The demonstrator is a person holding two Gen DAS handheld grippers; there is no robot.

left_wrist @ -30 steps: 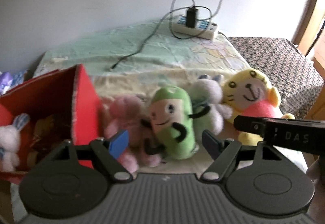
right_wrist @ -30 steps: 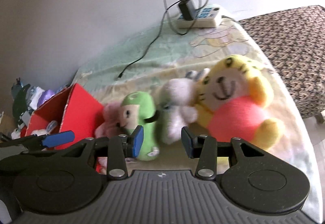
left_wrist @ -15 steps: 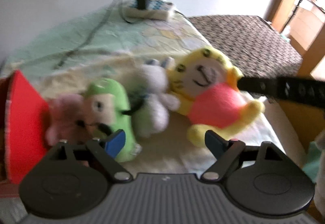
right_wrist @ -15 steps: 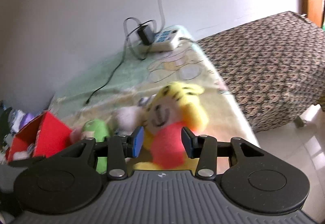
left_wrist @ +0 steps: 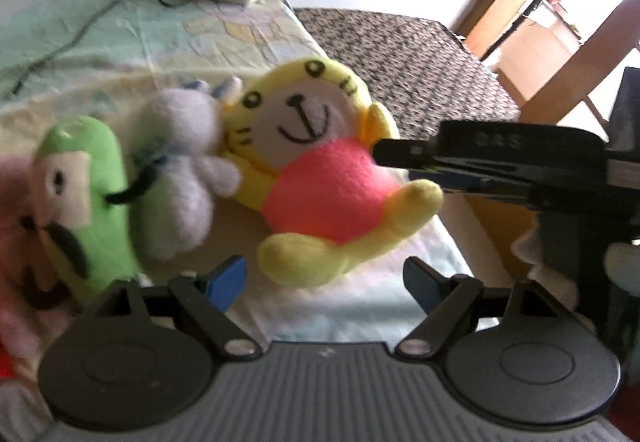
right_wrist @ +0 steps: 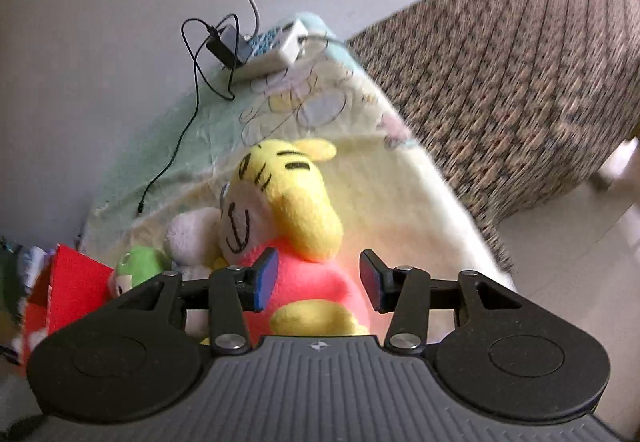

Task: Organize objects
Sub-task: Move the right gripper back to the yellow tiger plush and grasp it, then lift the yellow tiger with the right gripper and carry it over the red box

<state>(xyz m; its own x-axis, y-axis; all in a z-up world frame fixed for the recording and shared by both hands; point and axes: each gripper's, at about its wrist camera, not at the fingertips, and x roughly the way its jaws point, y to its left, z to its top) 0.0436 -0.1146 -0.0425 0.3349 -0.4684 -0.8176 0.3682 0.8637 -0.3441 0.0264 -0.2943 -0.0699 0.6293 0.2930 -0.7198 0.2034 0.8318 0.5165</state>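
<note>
Yellow tiger plush (right_wrist: 296,209), centre frame on the bed (right_wrist: 404,209), soft, light, squashy, best pinched at pink belly; right gripper (right_wrist: 318,280) jaws just widened, straddling it unclamped; left gripper (left_wrist: 324,282) jaws released, empty.

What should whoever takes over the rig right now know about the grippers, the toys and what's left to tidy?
Right gripper: open, jaws just widened, poised around the yellow tiger toy; pads not pressing.
Left gripper: open, nothing held, facing the same toy.
Toys: tiger, white bunny, green toy and pink toy lie in a row on the bedsheet.
Red box stands at the row's left end.
Done: some toys appear to be in the box.
Left: grip the tiger, then probably box all four.
</note>
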